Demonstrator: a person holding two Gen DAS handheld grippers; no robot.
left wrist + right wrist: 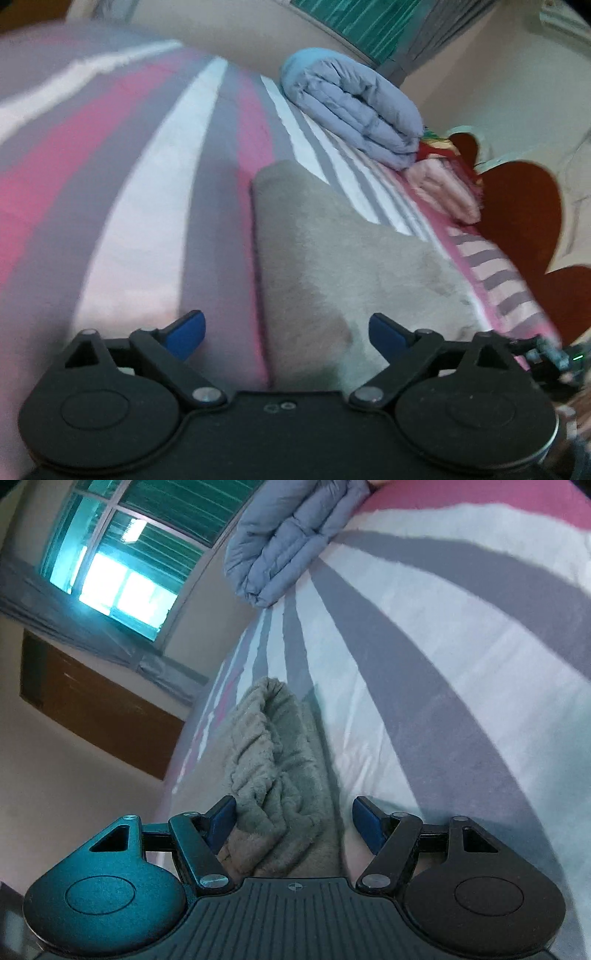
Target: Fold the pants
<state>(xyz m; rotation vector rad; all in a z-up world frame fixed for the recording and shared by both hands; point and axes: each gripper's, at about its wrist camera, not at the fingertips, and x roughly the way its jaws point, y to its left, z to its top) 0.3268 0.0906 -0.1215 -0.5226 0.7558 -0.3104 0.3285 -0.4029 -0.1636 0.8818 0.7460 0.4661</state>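
Pants: grey fleece pants (332, 236) lie on the striped bedsheet (155, 192), long axis running away from both grippers.
Left gripper (286, 332): jaws wide, empty, pants' folded edge straight ahead.
Right gripper (293, 821): jaws apart, bunched cloth between, not pinched.
Nearer hand: likely the right.

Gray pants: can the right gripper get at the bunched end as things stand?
Probably yes. The right gripper is open, and the gray pants lie bunched right between its fingers on the striped bedsheet. Nothing lies in the way; the folded blue blanket sits well beyond.
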